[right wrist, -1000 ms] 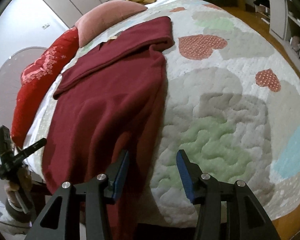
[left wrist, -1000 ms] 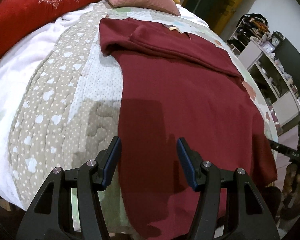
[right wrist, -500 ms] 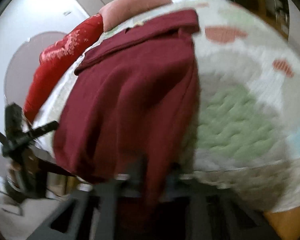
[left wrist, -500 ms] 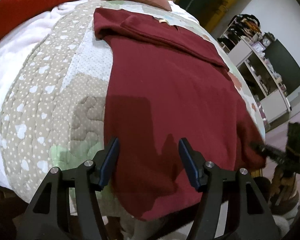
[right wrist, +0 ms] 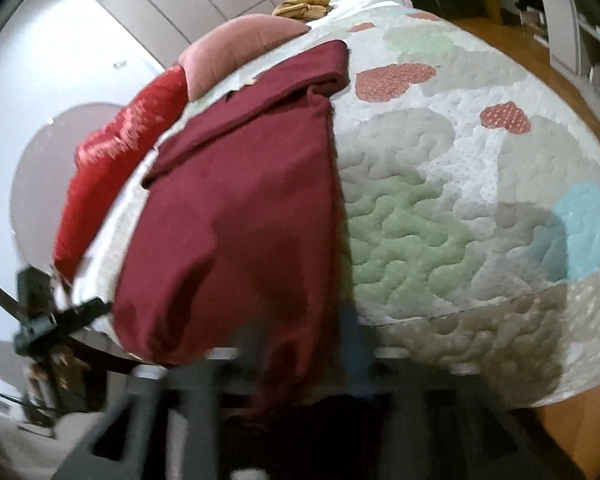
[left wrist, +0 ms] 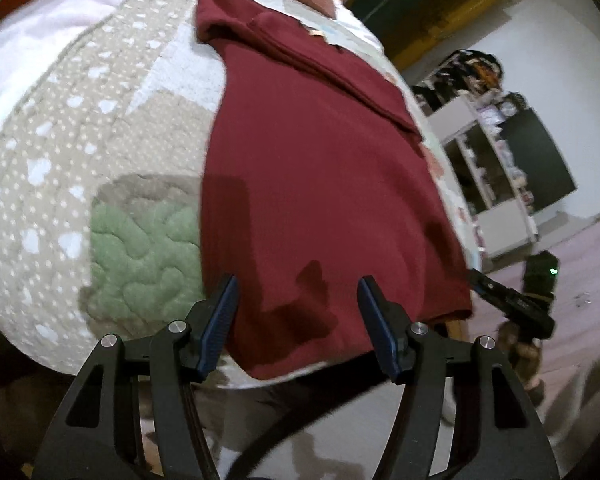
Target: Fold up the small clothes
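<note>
A dark red garment lies flat on a quilted bed, its far end folded over near the pillows and its near hem hanging at the bed's edge. It also shows in the right wrist view. My left gripper is open and empty, its blue pads either side of the garment's near left corner, just off the bed edge. My right gripper is heavily blurred at the garment's near right corner, where cloth hangs down between its fingers. I cannot tell whether its jaws are open or shut.
The patchwork quilt covers the bed. A pink pillow and a red pillow lie at the head. White shelves stand beyond the bed. Wooden floor runs along the right side.
Both grippers have drawn back and down toward the near bed edge. The garment's hem now sits at the fingertips. The right wrist view has gone blurred.
</note>
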Demonstrator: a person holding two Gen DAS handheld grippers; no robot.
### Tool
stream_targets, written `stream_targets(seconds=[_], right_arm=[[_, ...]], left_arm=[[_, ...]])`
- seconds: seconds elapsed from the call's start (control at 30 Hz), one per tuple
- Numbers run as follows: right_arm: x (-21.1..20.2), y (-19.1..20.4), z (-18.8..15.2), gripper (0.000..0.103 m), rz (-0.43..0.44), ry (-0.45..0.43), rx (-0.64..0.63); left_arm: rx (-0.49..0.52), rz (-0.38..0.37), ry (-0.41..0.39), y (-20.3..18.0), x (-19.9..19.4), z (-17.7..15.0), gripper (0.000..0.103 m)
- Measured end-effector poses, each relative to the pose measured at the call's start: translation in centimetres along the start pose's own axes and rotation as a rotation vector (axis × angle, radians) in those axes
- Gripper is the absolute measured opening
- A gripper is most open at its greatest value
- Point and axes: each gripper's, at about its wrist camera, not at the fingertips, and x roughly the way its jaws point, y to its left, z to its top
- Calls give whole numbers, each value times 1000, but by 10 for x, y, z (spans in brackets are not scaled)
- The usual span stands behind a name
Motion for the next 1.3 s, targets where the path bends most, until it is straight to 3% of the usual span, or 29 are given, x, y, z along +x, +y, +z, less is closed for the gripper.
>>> stream_targets(seconds=[0.17,0.27,0.37,0.47,0.6,0.73,0.9,1.3], right_arm=[[7,1,-4,54,13,22,7],[7,2,-6,54,45,26,25],[7,2,-8,54,38,40,11],[9,7,-8,54,37,55,-15],[19,8,-6,54,29,83,-31],[19,7,-8,54,41,87,-29],[19,3,-8,54,55,88,-30],[20,-2,-8,54,87,95,0]], left_arm=[[47,51,71,-2,8,-10,63],[56,68,73,-1,-1,-15,63],[54,136,76,3,-10,-18,63],[42,130,44,9,-16,-18,63],[-21,111,99,14,7,-19,63],[29,185,150,9,24,-29,63],[-49,148,121,18,19,-31,63],[-89,86,77,29,-3,-21,63]])
